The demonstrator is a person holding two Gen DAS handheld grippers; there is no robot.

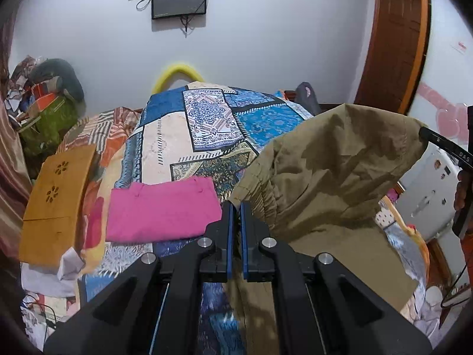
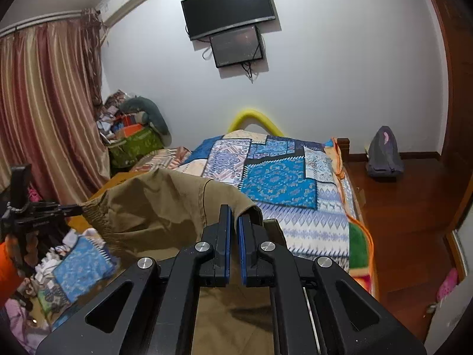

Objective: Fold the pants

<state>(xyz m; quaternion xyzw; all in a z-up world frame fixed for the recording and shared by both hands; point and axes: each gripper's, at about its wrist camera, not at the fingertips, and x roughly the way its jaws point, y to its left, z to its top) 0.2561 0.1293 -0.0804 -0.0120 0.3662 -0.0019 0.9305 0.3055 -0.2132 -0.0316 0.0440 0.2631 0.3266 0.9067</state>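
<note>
The left gripper [image 1: 235, 207] has its blue pads pinched tight on one corner of the tan pants [image 1: 334, 177], at the stretchy waist end. The right gripper [image 2: 234, 211] is pinched tight on the other top corner of the pants, so the cloth hangs between the two like a sheet held up in the air, above the bed [image 2: 319, 230]. The rest of the pants droops down under the grippers, and how far down the legs reach cannot be seen. What could go wrong? Each pinch is only on a small bit at the edge, so a quick tug or a shake could pull the cloth out and one side would drop. If one hand goes higher or farther than the other, the pants could land crooked or bunched, and the fold would be messy. Just past the left gripper lies a folded pink cloth [image 1: 164, 210] on the bed, and the hanging pants could drag over it or land on top of it. A flat brown board [image 1: 54, 198] with little flower holes rests at the left edge of the bed. The far part of the blue patchwork bedspread [image 1: 207, 124] looks bare, so that seems the best spot to lay the pants. Farther off are a pile of bags [image 2: 133, 136], striped curtains [image 2: 50, 103], and a TV [image 2: 227, 6] on the wall.
</note>
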